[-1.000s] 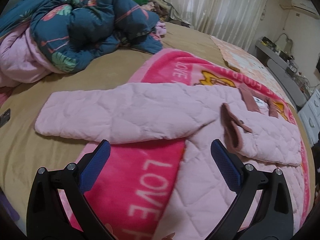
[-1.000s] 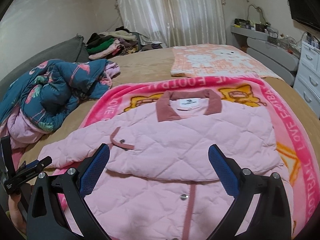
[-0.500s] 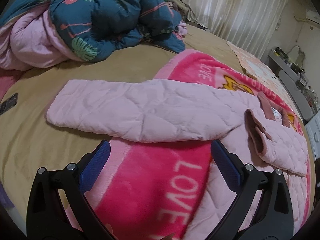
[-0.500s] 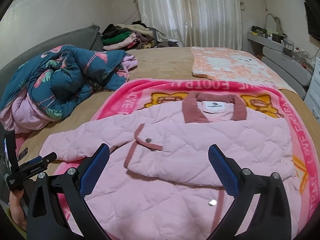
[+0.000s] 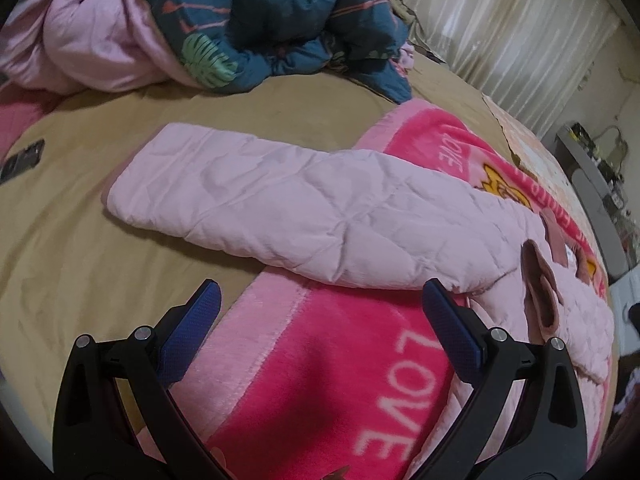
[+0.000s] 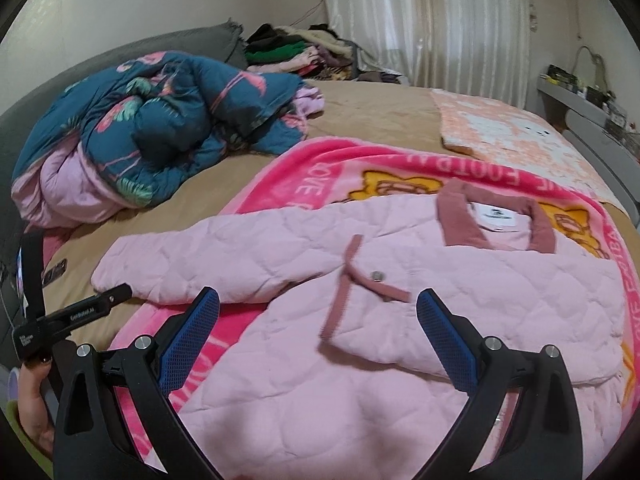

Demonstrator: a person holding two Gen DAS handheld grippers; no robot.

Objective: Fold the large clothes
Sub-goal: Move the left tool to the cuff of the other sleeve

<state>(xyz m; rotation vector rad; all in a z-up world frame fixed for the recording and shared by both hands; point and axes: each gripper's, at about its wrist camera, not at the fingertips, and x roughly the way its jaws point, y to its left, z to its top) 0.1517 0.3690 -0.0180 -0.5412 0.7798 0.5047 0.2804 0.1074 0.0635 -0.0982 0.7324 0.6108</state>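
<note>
Pale pink quilted jacket (image 6: 400, 320) w/ dusty-rose collar (image 6: 496, 220), flat on bright pink fleece blanket (image 5: 320, 360) lettered "LOVE", on tan-sheeted bed (image 5: 100, 240). 1 sleeve (image 5: 280, 208) stretched straight out past blanket edge onto bare sheet; other sleeve folded across chest, rose cuff (image 6: 352, 280) w/ snap near centre. Left gripper (image 5: 320, 320): blue-padded jaws wide apart, empty, just short of outstretched sleeve's near edge, above blanket border. Right gripper (image 6: 318, 328): jaws wide apart, empty, over jacket front below folded cuff. Left gripper (image 6: 72, 316) also seen at far left in right wrist view, hand (image 6: 32, 412) on grip. Rumpled teal flamingo-print duvet (image 6: 160, 128) w/ pink lining at bed head. Heap of clothes (image 6: 296, 48) by curtain (image 6: 420, 20). Peach-white patterned blanket (image 6: 504, 136) beyond jacket.
</note>
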